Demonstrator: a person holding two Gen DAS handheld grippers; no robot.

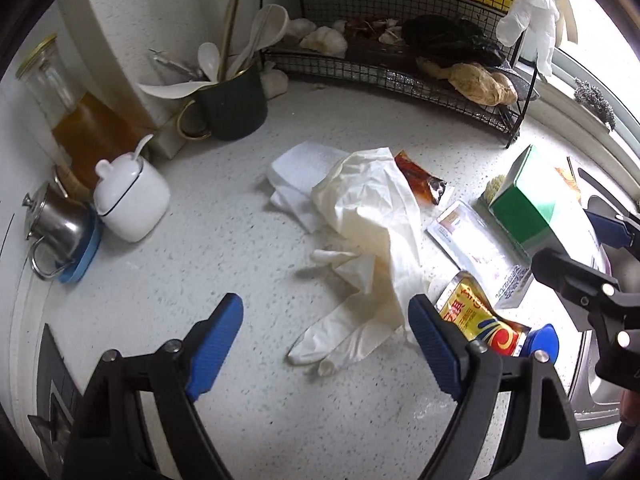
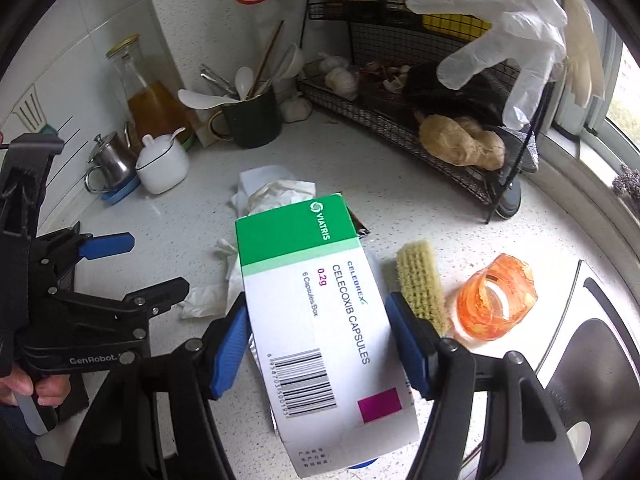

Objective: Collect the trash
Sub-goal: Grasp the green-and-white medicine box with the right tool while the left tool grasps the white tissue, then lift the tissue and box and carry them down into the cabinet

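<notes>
A crumpled cream glove [image 1: 372, 232] lies on the speckled counter [image 1: 224, 248], partly over a white tissue [image 1: 296, 172]. Around it lie a brown sauce sachet [image 1: 420, 178], a white packet [image 1: 476, 240] and a yellow-red sachet [image 1: 480, 316]. My left gripper [image 1: 326, 312] hangs open just above the glove's near end, nothing between its fingers. My right gripper [image 2: 320, 344] is shut on a green-and-white medicine box [image 2: 320, 300], lifted off the counter. The box [image 1: 532, 204] also shows at the right in the left wrist view. A crumpled orange wrapper [image 2: 496, 300] lies beside a brush [image 2: 420, 280].
A black wire rack [image 2: 400, 120] with garlic and ginger stands at the back, a clear glove [image 2: 512, 40] hanging from it. At back left are a dark mug of utensils [image 1: 236, 108], a white lidded pot [image 1: 132, 200], a steel pot [image 1: 56, 224] and an oil bottle. A steel sink [image 2: 580, 360] lies on the right.
</notes>
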